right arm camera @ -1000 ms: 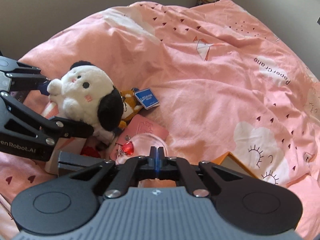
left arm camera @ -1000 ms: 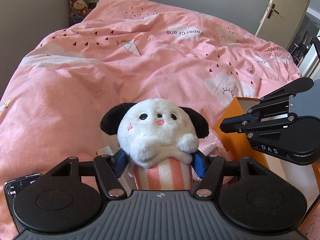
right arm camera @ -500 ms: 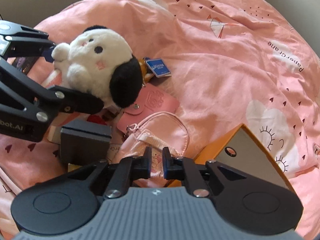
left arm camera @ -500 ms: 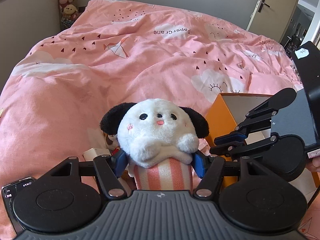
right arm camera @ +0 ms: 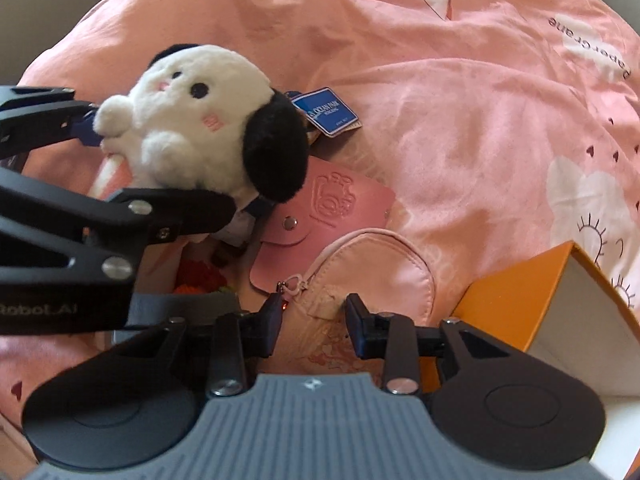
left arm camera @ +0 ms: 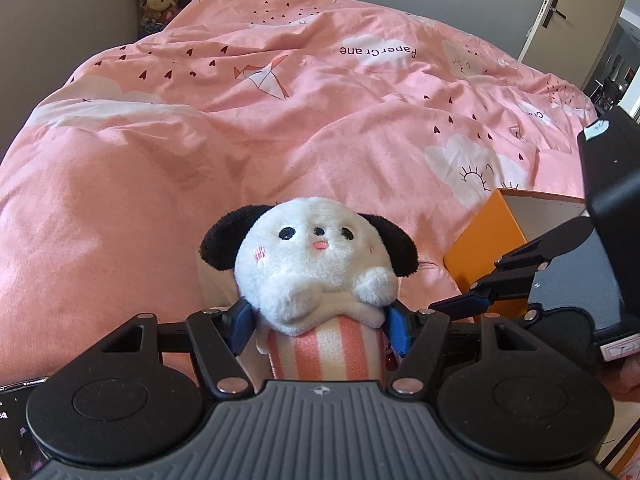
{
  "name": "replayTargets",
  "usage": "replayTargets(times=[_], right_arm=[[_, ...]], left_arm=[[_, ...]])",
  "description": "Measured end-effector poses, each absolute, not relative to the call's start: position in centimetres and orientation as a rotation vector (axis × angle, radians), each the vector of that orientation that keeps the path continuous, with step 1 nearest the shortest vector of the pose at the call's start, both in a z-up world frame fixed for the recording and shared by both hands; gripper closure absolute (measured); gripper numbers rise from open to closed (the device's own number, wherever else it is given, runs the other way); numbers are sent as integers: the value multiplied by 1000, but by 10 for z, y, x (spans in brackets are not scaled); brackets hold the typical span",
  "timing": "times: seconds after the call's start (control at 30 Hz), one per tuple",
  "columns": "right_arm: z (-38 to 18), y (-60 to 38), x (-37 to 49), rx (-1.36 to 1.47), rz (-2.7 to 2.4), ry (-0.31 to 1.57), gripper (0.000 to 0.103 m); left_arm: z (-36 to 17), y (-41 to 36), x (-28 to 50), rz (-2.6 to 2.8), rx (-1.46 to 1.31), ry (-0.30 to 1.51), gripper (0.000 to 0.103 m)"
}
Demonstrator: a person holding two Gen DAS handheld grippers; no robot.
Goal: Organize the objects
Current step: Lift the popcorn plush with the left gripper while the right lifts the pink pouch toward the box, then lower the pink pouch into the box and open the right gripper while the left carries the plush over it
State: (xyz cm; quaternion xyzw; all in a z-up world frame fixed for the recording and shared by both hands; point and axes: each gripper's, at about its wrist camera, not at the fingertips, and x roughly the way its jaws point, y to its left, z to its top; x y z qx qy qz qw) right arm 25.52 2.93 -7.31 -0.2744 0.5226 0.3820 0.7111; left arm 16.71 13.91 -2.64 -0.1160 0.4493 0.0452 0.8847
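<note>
My left gripper (left arm camera: 320,326) is shut on a white plush dog (left arm camera: 316,260) with black ears and an orange-striped body, and holds it above the bed. The dog also shows in the right wrist view (right arm camera: 200,136), with the left gripper's fingers (right arm camera: 168,212) around it. My right gripper (right arm camera: 312,320) is open and empty, its jaws either side of the near edge of a pink zip pouch (right arm camera: 372,276). It also shows at the right of the left wrist view (left arm camera: 460,304). An open orange box (right arm camera: 560,304) with a white inside stands to the right, also in the left wrist view (left arm camera: 488,256).
A pink snap wallet (right arm camera: 332,208), a blue tag (right arm camera: 328,112), a red-orange item (right arm camera: 200,276) and a dark box (right arm camera: 184,308) lie under the dog. The pink duvet (left arm camera: 280,120) covers the bed. A phone (left arm camera: 16,428) lies at the left. A door (left arm camera: 576,12) is far right.
My right gripper has opened from shut and moved down over the pink pouch. My left gripper still holds the dog, raised slightly.
</note>
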Motion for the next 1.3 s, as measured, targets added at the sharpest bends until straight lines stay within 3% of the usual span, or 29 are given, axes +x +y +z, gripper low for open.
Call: replayTargets(times=[0.23, 0.37, 0.47, 1.03, 1.3], right_arm=[[-95, 38, 264, -579, 774, 1193, 57], [-97, 37, 265, -581, 742, 1177, 68], [-81, 27, 263, -548, 744, 1160, 75], [76, -112, 244, -139, 873, 965, 76], [57, -203, 282, -9, 717, 1030, 77]], left_arm=[[-33, 144, 166, 91, -288, 930, 29], [-32, 144, 163, 92, -297, 926, 29], [-26, 143, 158, 90, -292, 913, 29], [51, 72, 148, -24, -194, 787, 29], [31, -12, 193, -204, -86, 820, 29]])
